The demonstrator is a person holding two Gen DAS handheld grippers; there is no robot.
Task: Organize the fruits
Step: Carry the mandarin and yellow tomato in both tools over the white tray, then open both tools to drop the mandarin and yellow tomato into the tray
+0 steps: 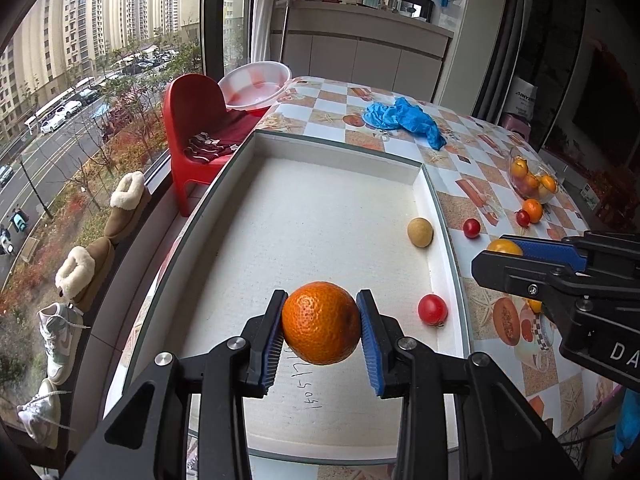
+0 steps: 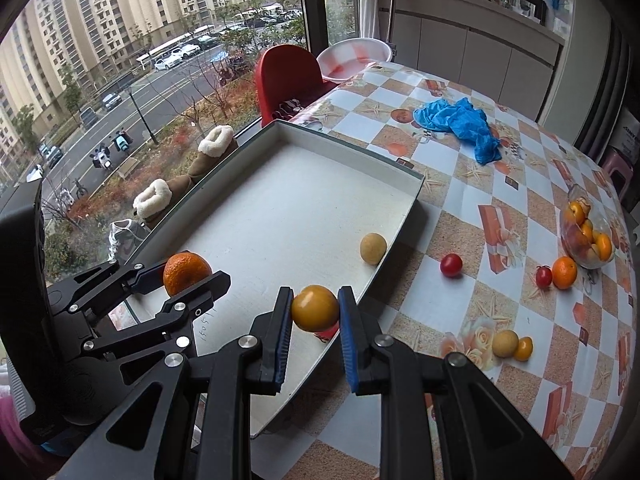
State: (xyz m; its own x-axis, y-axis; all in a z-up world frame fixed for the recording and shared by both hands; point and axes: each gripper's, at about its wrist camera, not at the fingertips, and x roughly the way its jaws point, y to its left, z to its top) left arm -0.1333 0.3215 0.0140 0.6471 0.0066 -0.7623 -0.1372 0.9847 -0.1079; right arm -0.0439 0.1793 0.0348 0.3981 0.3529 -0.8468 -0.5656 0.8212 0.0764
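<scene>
My left gripper (image 1: 321,326) is shut on a large orange (image 1: 321,322) and holds it over the white tray (image 1: 340,152). Seen from the right wrist, that same orange (image 2: 186,273) sits between the left gripper's fingers (image 2: 192,280) at the tray's near left. My right gripper (image 2: 315,312) is shut on a small yellow-orange fruit (image 2: 315,307) above the tray's right rim (image 2: 400,232). Inside the tray lie a tan round fruit (image 1: 420,232) and a red tomato (image 1: 432,309). That red tomato (image 2: 326,334) is mostly hidden behind the held yellow fruit.
On the checkered tablecloth lie loose red tomatoes (image 2: 451,265), an orange (image 2: 564,272), a tan and a yellow fruit (image 2: 505,343), a glass bowl of fruit (image 2: 586,236) and a blue cloth (image 2: 460,122). A red chair (image 1: 196,128) and window stand left of the table.
</scene>
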